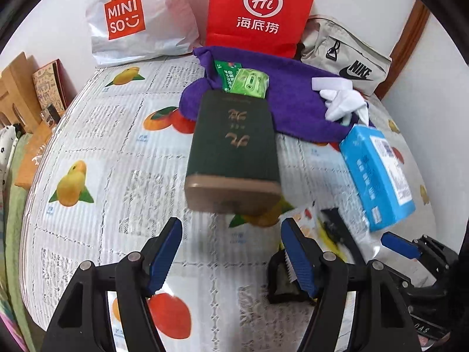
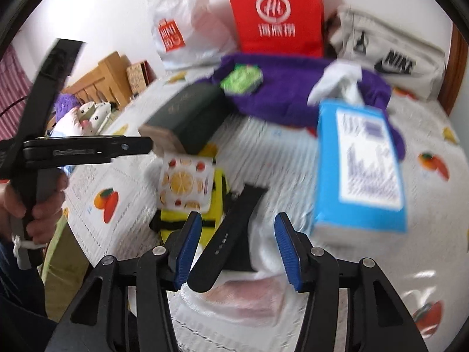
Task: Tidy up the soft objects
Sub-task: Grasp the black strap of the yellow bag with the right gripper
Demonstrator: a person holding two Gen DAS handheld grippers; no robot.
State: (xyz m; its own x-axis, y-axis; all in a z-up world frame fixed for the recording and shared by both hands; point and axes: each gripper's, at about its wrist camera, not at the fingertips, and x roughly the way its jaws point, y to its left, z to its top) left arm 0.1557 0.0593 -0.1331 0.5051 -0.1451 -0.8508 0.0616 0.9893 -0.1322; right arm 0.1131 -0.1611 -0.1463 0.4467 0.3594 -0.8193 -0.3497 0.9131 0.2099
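Note:
A purple towel [image 1: 293, 99] lies at the back of the fruit-print table, with green packets [image 1: 243, 80] and a white cloth [image 1: 343, 102] on it. A dark green box [image 1: 234, 146] lies in front of my open, empty left gripper [image 1: 231, 252]. A blue tissue pack [image 1: 376, 176] lies to the right; it also shows in the right wrist view [image 2: 360, 170]. My right gripper [image 2: 237, 252] is open and empty over a black strap [image 2: 234, 231]. A fruit-print packet [image 2: 184, 182] and a yellow item [image 2: 217, 202] lie beside it. The towel [image 2: 293, 88] is behind.
A white Miniso bag [image 1: 137, 20], a red paper bag [image 1: 261, 11] and a beige Nike bag [image 1: 346, 55] stand along the back wall. Wooden and cardboard items [image 1: 20, 94] sit at the left. The table edge [image 1: 26, 205] drops off left.

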